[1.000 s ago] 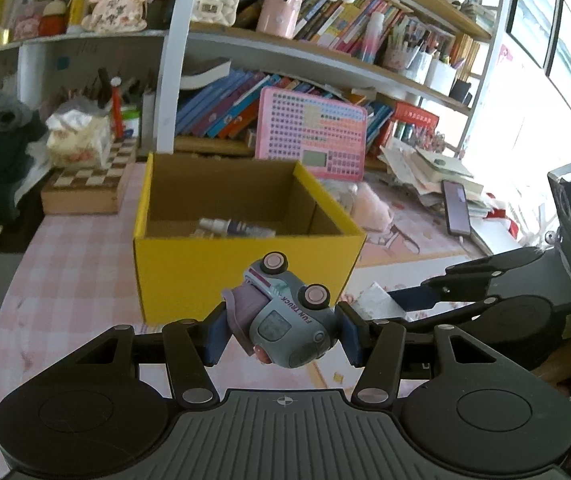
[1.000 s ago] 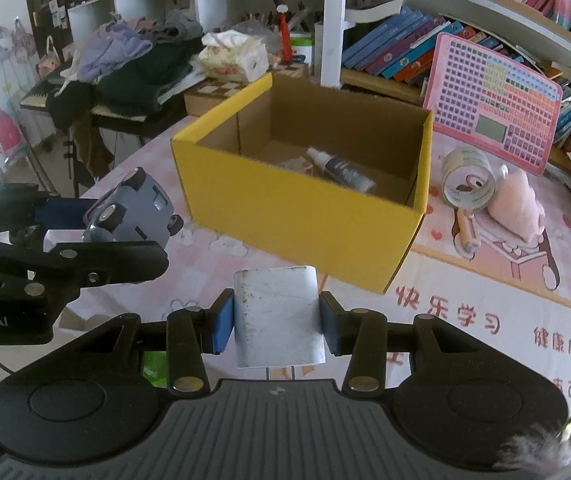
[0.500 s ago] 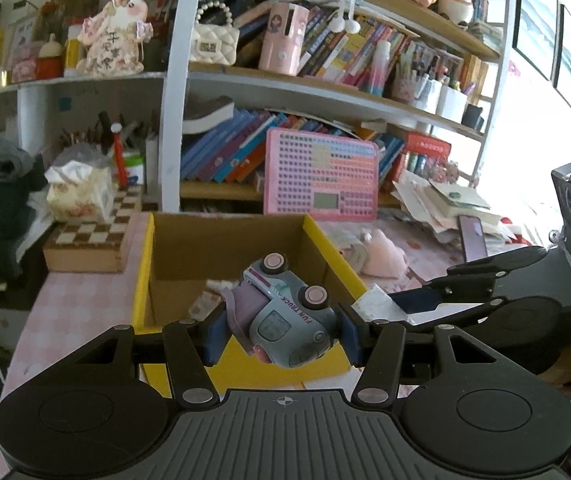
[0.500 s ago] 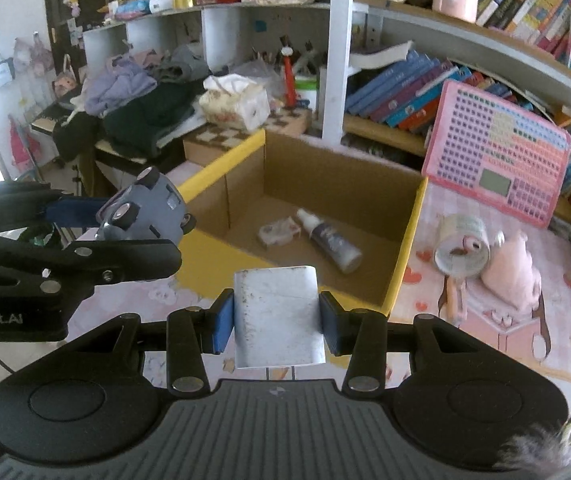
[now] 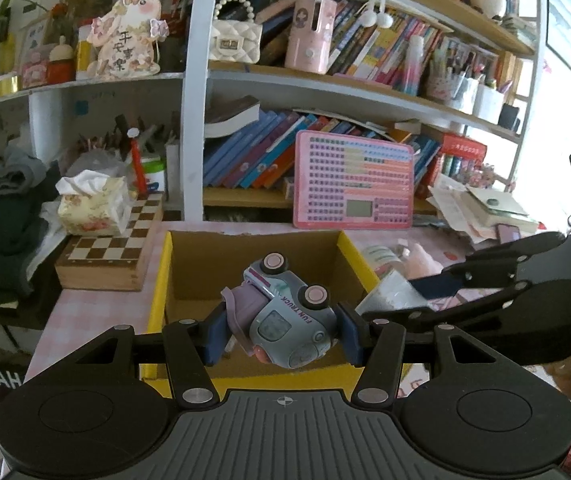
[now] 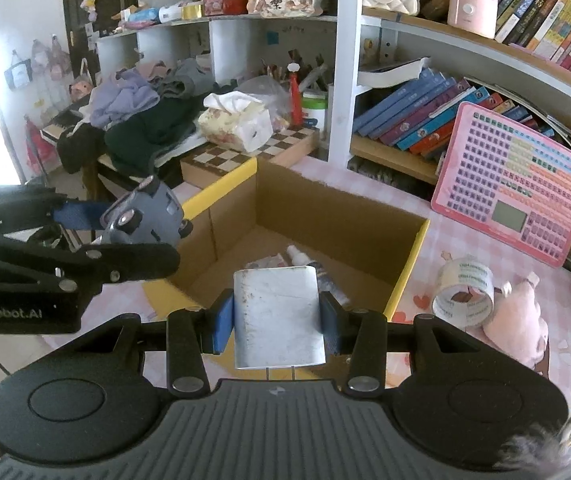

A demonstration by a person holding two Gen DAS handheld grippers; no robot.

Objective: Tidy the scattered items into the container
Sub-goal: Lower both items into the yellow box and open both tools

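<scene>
A yellow cardboard box [image 5: 355, 254] [image 6: 409, 256] stands open on the pink checked table. My left gripper [image 5: 281, 326] is shut on a grey-blue toy truck [image 5: 285, 320], held wheels-up over the box's near edge. In the right wrist view the same truck [image 6: 145, 212] hangs at the left above the box's corner. My right gripper [image 6: 275, 318] is shut on a white rectangular block [image 6: 277, 316] above the box's near side. Inside the box lie a small spray bottle [image 6: 301, 258] and a small packet [image 6: 269, 260].
A roll of tape [image 6: 463, 294] and a pink plush toy [image 6: 521, 328] lie on the table right of the box. A pink keyboard toy [image 5: 353, 180] leans on the bookshelf behind. A chessboard box [image 5: 111, 252] with a tissue pack [image 5: 93, 204] sits to the left.
Both grippers have moved forward and up toward the box while keeping their grips. The box now lies under the fingertips, with its inside seen more from above.
</scene>
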